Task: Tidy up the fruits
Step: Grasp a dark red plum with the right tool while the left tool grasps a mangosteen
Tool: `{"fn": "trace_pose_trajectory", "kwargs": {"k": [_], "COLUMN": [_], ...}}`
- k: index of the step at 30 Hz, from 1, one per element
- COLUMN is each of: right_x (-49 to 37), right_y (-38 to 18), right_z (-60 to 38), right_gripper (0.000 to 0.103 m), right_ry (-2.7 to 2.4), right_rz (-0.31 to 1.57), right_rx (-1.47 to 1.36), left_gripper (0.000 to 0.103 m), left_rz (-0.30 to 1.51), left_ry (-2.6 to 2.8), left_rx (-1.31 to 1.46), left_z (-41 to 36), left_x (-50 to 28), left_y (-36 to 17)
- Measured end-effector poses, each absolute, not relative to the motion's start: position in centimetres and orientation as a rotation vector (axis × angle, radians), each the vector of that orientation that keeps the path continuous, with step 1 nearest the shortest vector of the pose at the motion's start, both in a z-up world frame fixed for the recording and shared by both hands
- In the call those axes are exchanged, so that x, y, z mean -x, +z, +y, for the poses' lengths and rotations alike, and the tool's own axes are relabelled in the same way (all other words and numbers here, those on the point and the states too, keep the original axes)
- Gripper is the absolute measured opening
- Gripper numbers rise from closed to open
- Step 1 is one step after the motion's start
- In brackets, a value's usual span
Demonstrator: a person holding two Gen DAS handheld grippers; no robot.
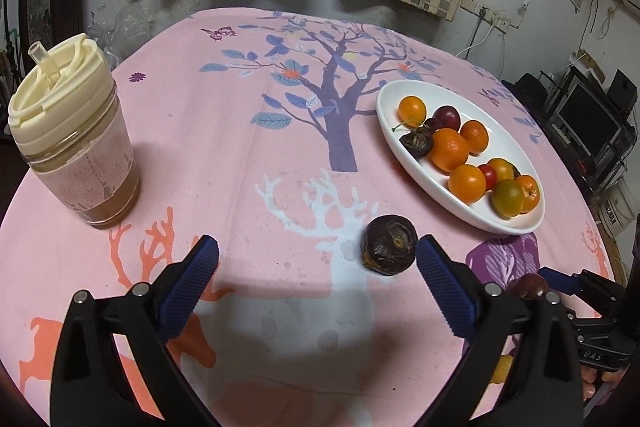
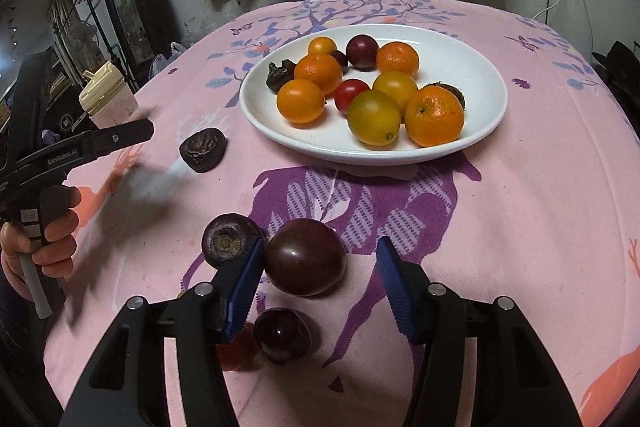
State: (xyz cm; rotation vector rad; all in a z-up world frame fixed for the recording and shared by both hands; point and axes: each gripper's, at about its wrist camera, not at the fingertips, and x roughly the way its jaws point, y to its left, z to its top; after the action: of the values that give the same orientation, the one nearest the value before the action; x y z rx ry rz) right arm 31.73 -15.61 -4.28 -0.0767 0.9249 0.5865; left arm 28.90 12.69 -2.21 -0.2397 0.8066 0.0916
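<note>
A white oval plate (image 1: 404,147) (image 2: 480,75) holds several oranges, yellow and red tomatoes and dark fruits. A wrinkled dark fruit (image 1: 390,245) (image 2: 203,149) lies on the pink cloth just ahead of my left gripper (image 1: 316,255), close to its right finger; that gripper is open and empty. My right gripper (image 2: 320,255) is open, with a glossy dark plum (image 2: 306,257) between its fingers, against the left one. A dark mangosteen-like fruit (image 2: 228,241) sits left of it. Another dark fruit (image 2: 282,335) and a red one (image 2: 240,347) lie under the gripper.
A lidded drink cup with a straw (image 1: 72,135) (image 2: 108,95) stands at the table's left. The round table carries a pink patterned cloth (image 1: 240,107). A wall with a curtain lies behind; shelves with electronics (image 1: 580,115) stand to the right.
</note>
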Motion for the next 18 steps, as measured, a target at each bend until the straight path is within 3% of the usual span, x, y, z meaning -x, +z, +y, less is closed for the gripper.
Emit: {"fn": "trace_pose_trajectory", "kwargs": {"k": [5, 8, 16, 17, 18], "right_x": [-31.8, -31.7, -32.3, -32.3, -32.4], "right_y": [-4.8, -4.9, -3.1, -2.9, -2.7], "right_z": [-15.2, -14.9, -17.4, -17.7, -18.1], "right_gripper": [0.054, 0.041, 0.041, 0.041, 0.041], "right_ry": [0.596, 0.633, 0.588, 0.579, 0.574], "right_rz": [0.941, 0.942, 0.891, 0.882, 0.878], "right_rx": [0.093, 0.091, -0.037, -0.044, -0.063], "left_gripper": [0.097, 0.097, 0.097, 0.094, 0.083], "left_rz": [0.807, 0.808, 0.83, 0.826, 0.827], "left_ry": [0.086, 0.074, -0.014, -0.025, -0.037], "left_rx": [0.237, 0.229, 0.143, 0.119, 0.095], "left_z": [12.6, 12.3, 9.8, 9.2, 8.8], "left_x": [-28.8, -28.8, -29.1, -29.3, -29.5], "left_y": [-2.1, -2.1, -2.8, -2.9, -3.1]}}
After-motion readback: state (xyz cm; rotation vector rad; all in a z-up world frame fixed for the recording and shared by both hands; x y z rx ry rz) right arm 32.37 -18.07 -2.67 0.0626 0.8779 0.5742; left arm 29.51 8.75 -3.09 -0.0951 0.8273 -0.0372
